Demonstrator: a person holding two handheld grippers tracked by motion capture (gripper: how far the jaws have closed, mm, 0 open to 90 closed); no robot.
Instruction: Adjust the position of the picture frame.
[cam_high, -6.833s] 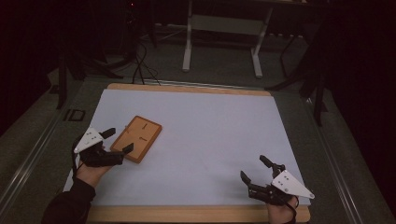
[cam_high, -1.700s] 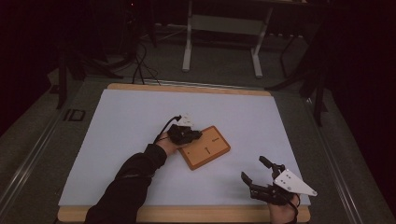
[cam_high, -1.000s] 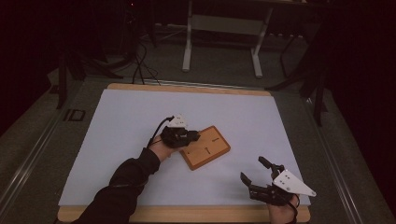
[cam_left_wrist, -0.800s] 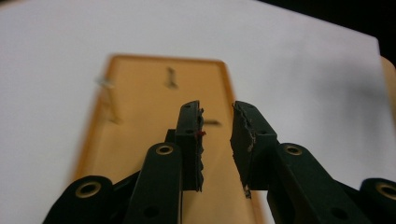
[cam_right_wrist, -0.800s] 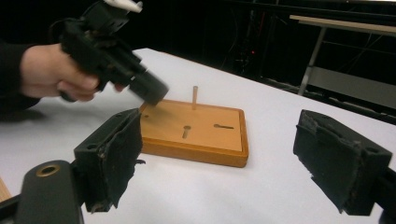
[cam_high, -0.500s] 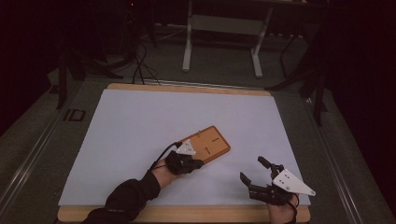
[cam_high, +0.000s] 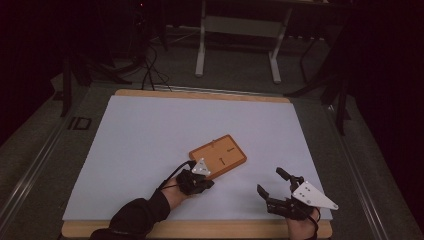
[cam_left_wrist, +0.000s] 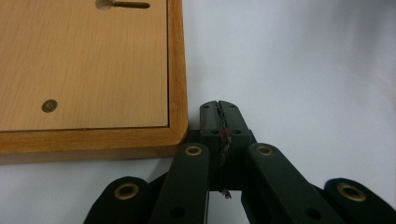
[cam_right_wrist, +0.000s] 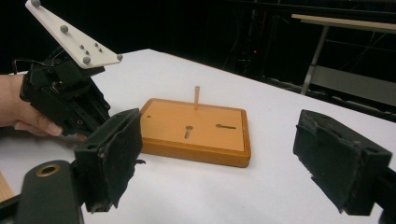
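Left claw (cam_high: 200, 181) clenched on nothing, pads pressed flat together, tip just beside the near corner of the wooden board (cam_high: 218, 156). Board lies flat at counter (cam_high: 150, 130) centre, 1 o'clock of that claw: rectangular, raised rounded rim, smooth inset panel with keyhole slots, one thin peg (cam_right_wrist: 196, 97) upright. Right claw (cam_high: 272, 189) at 4 o'clock of board, released, foam pads wide apart.

Orange wooden board (cam_high: 218, 156) – flat, 1 upright peg (cam_right_wrist: 196, 97) – near table's front.
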